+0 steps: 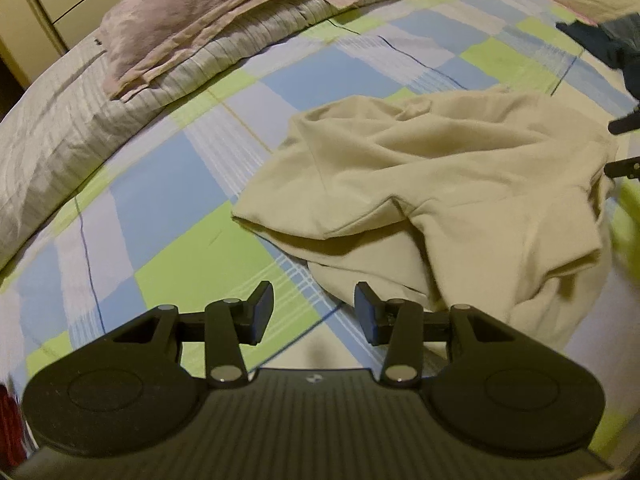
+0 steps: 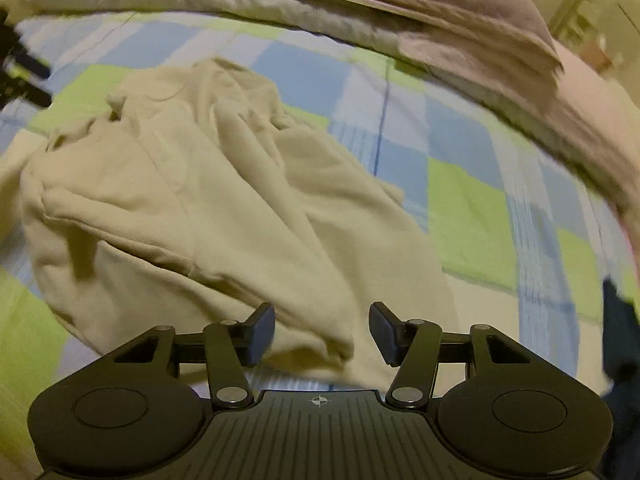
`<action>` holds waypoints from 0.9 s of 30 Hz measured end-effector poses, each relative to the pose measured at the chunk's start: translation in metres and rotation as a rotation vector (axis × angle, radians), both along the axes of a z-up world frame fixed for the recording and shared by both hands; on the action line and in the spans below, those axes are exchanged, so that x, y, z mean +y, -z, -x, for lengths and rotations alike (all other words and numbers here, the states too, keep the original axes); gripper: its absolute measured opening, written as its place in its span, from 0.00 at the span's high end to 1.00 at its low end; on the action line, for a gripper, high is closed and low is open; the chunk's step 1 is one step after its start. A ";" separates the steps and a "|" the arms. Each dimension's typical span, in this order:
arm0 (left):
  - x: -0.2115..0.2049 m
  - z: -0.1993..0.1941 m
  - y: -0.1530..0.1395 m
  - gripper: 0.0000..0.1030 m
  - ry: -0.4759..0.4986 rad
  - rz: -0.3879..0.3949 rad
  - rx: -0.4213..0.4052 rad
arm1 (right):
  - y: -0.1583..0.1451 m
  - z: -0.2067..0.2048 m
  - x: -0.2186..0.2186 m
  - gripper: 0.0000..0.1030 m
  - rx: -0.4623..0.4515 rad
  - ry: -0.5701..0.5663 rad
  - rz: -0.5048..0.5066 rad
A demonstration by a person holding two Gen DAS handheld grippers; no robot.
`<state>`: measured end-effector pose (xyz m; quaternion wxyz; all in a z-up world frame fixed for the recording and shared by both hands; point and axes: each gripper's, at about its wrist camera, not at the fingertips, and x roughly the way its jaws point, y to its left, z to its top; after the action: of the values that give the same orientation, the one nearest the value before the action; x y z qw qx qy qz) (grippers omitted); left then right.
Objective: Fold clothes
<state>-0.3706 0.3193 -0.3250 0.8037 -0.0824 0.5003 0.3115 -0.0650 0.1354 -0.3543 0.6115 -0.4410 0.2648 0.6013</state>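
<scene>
Left wrist view: left gripper (image 1: pixel 314 312) and right gripper (image 2: pixel 322 334) hover released over a crumpled cream garment (image 1: pixel 440 184) on the checkered bed (image 1: pixel 180 208).

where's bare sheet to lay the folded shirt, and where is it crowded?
Free: the checked sheet between the cream shirt and the folded quilt, also ahead of the open left gripper. In the right view, sheet lies bare between shirt and quilt. Crowded: the rumpled shirt by the open right gripper; a dark garment at the far edge.

Matte black left gripper (image 1: pixel 314 312), ribbed base plate at 6 o'clock, round side discs, silver pivot screws, dark blue-black pads; right gripper (image 2: pixel 322 334) alike, crosshair mark
</scene>
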 end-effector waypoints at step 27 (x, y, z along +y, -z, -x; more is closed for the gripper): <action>0.059 -0.029 -0.043 0.97 0.127 -0.257 -0.261 | -0.101 0.002 -0.003 0.91 -0.215 -0.021 -0.358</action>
<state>-0.3413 0.3786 -0.2821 0.8837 0.0128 0.3522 0.3081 -0.0665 0.1328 -0.2528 0.6985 -0.3896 0.0821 0.5946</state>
